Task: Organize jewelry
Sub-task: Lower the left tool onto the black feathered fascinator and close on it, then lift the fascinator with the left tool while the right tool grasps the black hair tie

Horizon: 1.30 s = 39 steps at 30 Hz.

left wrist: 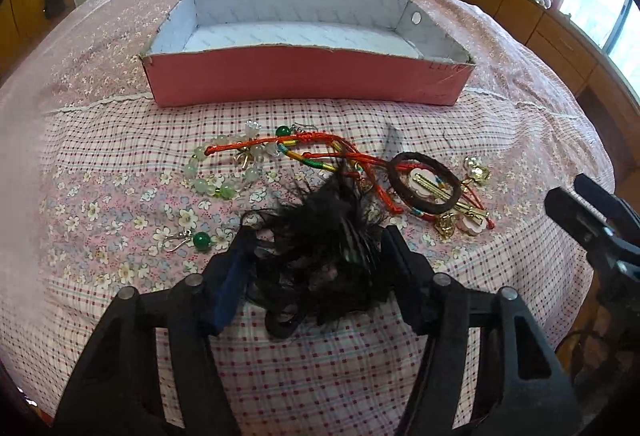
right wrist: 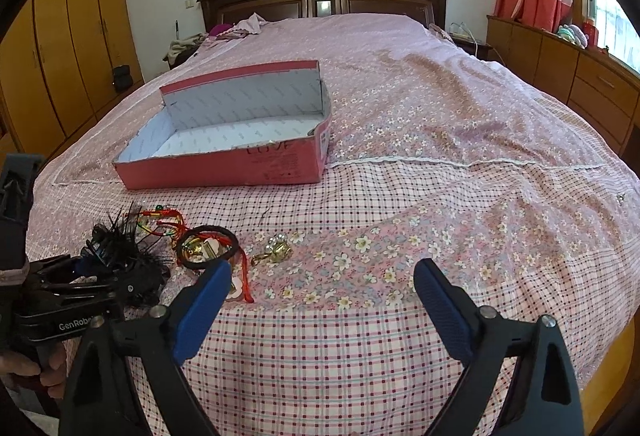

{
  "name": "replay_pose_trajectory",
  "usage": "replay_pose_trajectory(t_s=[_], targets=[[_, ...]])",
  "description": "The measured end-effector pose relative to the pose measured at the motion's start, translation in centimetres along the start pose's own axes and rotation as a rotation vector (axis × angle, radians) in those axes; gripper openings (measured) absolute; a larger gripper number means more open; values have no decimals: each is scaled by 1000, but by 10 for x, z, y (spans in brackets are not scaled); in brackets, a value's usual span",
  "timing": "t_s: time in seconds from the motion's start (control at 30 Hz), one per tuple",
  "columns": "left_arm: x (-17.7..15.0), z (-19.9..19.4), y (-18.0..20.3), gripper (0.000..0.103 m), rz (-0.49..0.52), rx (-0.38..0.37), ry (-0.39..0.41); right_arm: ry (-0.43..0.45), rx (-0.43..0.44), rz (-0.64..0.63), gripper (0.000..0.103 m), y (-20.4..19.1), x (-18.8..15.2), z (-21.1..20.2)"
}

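box (left wrist: 308,84) on bed (left wrist: 120,164), behind jewelry pile (left wrist: 340,164) | feather clip (left wrist: 320,248) between my left gripper (left wrist: 316,240) fingers | lone earring (left wrist: 192,240) left of it

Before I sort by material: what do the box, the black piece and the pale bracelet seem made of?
Box: cardboard, matte pink outside, white printed inside; ragged cut edges. Black piece, in the left gripper: feathers, probably with netting; wispy strands. Bracelet: translucent green-white beads, glass or jade-like stone.

jewelry pile (left wrist: 320,164) on bedspread, open pink box (left wrist: 304,76) behind
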<state>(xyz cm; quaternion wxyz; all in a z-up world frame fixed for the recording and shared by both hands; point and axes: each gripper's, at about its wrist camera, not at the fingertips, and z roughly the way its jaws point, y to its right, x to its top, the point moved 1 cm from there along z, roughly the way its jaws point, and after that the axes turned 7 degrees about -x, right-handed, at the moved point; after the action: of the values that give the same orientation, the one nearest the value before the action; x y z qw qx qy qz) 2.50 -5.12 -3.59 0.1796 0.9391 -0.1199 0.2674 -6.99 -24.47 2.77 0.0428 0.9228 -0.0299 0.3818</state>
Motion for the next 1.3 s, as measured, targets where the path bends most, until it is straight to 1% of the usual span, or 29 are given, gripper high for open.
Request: replay_pose_trajectory(t_s=[0.07, 0.17, 0.23, 0.27, 0.43, 0.53, 0.63, 0.77, 0.97, 1.03, 1.1, 1.23, 1.27, 1.3], targets=[[-3, -8, -1, 52, -2, -13, 11, -1, 6, -10, 91, -2, 0, 0], [-3, -15, -4, 52, 0, -21, 24, -2, 20, -27, 88, -6, 1, -1], [-4, -20, -6, 52, -1, -30, 33, -9, 42, -28, 83, -9, 2, -2], [-4, -22, -7, 52, -2, -34, 36, -10, 47, -27, 82, -10, 3, -2], [-3, -40, -17, 52, -23, -34, 75, -6, 45, -26, 81, -16, 10, -5], [-2, -48, -24, 52, -32, -19, 95, -9, 59, -29, 81, -20, 15, -6], [-3, -54, -30, 52, -40, -1, 107, -11, 75, -52, 80, -30, 18, -8], [-1, -55, -36, 52, -57, 9, 116, 6, 97, -119, 78, -50, 19, -9], [-2, -60, -49, 52, -84, 20, 130, -19, 161, -226, 61, -80, 16, 2], [-3, -61, -53, 52, -94, 21, 132, -43, 185, -249, 53, -88, 14, 9], [-4, -62, -56, 52, -102, 22, 134, -66, 194, -269, 49, -93, 12, 16], [-6, -61, -62, 51, -118, 19, 135, -97, 197, -302, 47, -101, 8, 27], [-6, -61, -62, 50, -119, 18, 136, -102, 198, -309, 45, -102, 8, 29], [-6, -61, -63, 46, -119, 16, 136, -106, 196, -321, 41, -104, 7, 31]])
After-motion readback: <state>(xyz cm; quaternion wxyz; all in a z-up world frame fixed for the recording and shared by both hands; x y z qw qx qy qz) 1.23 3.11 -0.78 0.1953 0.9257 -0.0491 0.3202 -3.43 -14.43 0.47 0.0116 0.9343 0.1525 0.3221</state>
